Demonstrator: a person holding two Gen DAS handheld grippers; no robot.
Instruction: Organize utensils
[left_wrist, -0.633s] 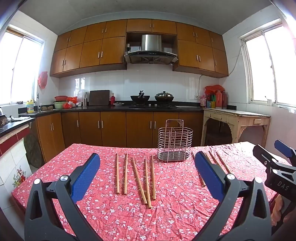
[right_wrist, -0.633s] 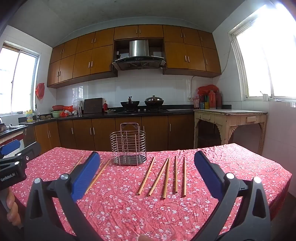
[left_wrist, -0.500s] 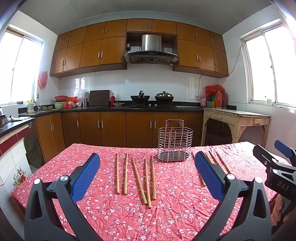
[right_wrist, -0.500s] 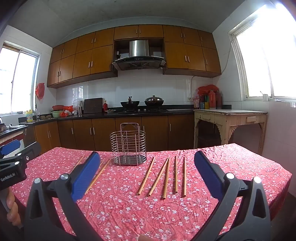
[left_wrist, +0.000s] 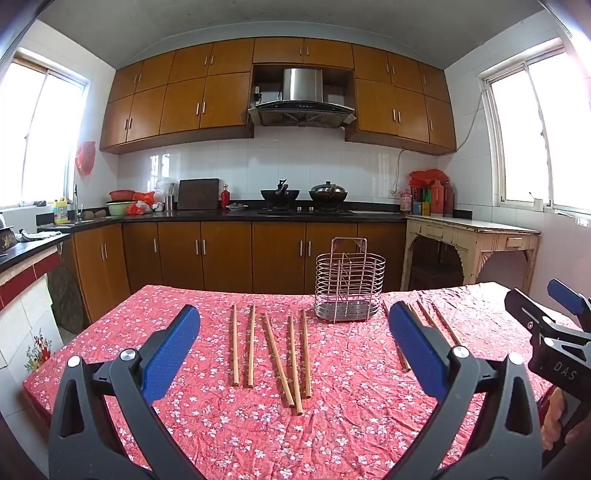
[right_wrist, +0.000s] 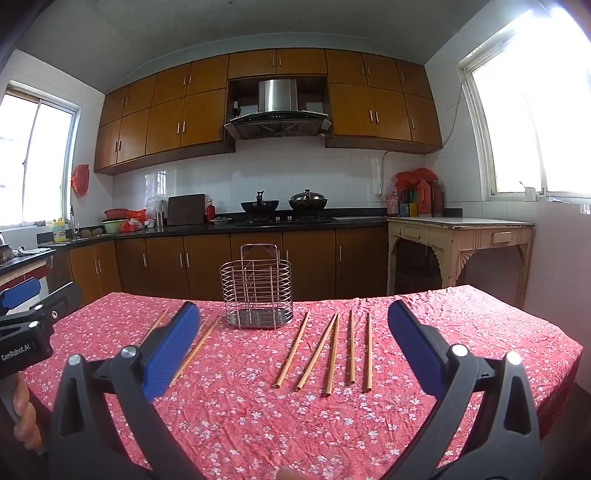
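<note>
Nothing is picked up yet: the left gripper (left_wrist: 293, 347) and right gripper (right_wrist: 293, 345) hover with fingers spread wide, empty. At frame centre lie loose chopsticks (left_wrist: 271, 350), the wire holder (left_wrist: 349, 284) just behind; next, I judge, comes pinching one stick.

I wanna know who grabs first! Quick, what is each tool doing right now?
Left tool: open, holding nothing, above the tablecloth.
Right tool: open, holding nothing; chopsticks lie ahead.

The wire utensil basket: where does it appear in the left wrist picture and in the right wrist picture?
Left wrist view: the wire utensil basket stands right of centre, beyond the five chopsticks.
Right wrist view: it stands left of centre, at the table's far side.
Shared landmark: the range hood on the back wall.
</note>
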